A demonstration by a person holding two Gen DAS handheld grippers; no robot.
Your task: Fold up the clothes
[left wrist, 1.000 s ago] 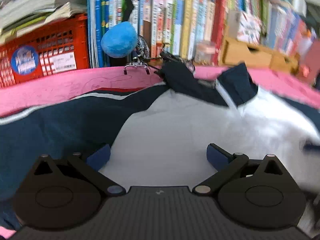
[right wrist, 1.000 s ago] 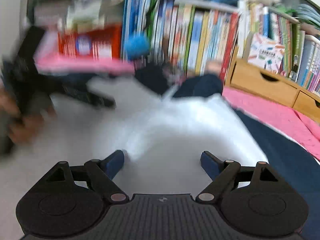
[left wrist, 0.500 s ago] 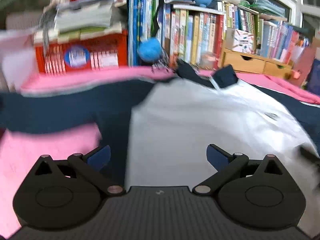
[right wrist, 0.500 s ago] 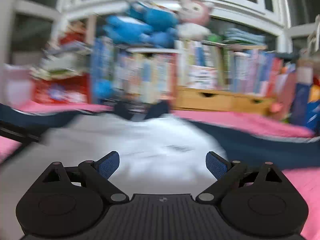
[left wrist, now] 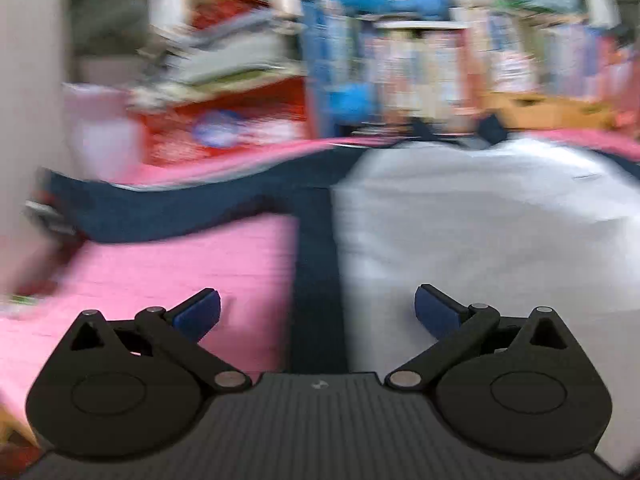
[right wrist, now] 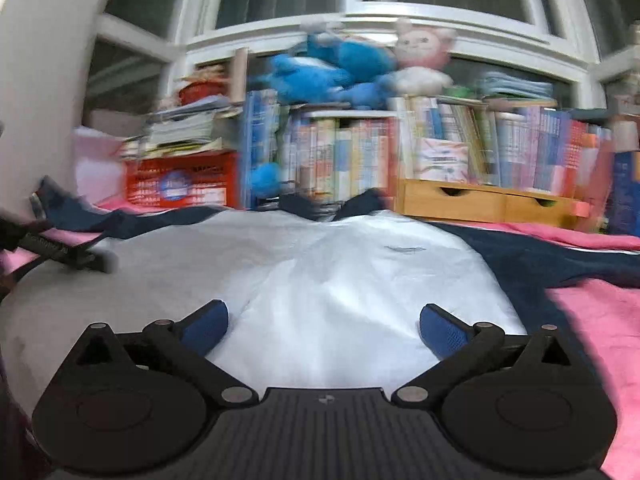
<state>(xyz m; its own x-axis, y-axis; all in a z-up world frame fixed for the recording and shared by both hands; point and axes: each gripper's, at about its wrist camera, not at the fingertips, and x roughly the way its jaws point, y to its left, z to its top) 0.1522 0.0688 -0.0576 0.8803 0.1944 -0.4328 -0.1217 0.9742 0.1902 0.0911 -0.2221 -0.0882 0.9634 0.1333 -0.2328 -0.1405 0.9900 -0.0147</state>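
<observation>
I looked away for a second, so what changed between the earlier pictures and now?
Both wrist views pulled back from the white and navy jacket. The left gripper swung left, now over the pink cover; the right gripper is opening, nothing between its fingers. The jacket stays spread flat.

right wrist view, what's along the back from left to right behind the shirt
red crate → blue plush ball → row of books → wooden drawer box
</observation>
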